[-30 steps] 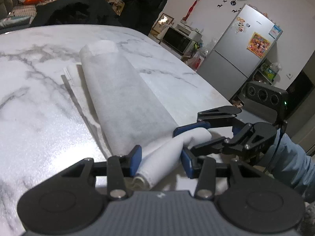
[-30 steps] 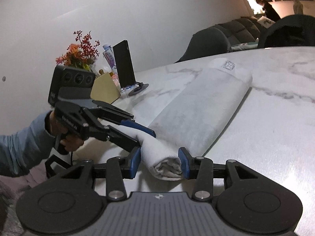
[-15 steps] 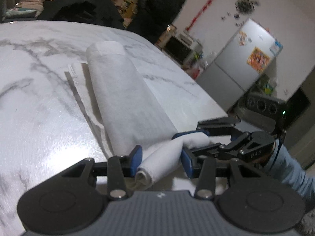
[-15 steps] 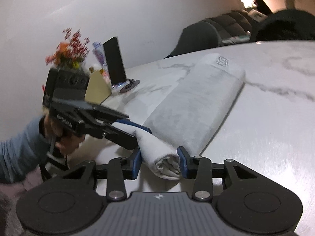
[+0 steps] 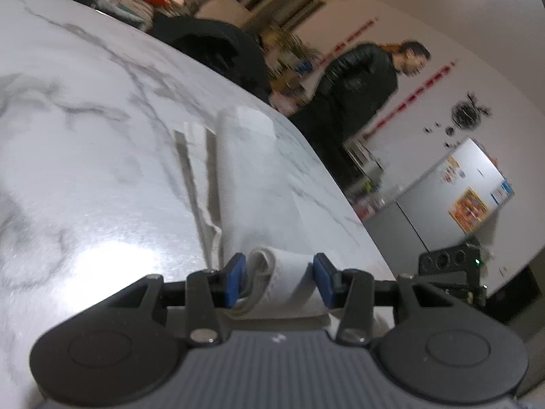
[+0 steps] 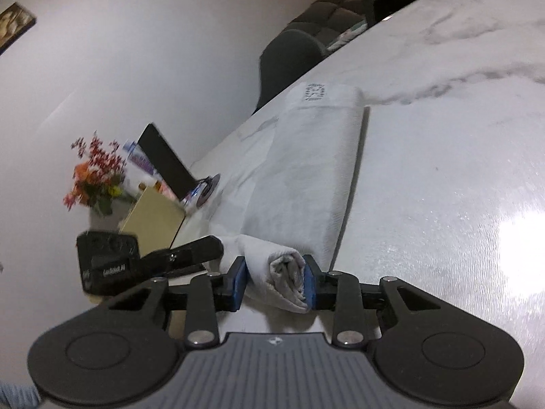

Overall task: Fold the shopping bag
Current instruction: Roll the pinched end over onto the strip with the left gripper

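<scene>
Both cameras have tipped up and swung since a second ago, and the rolled near end of the shopping bag (image 5: 252,184) looks lifted, rest still lying long on the marble table (image 5: 85,170). Left gripper (image 5: 277,277) and right gripper (image 6: 274,281) are each pinched onto that roll. Soft, light non-woven fabric, probably floppy and keen to unroll, so grab the roll itself. Right view shows the printed label (image 6: 314,91) at the far end; left view only shows the person standing far right.
</scene>
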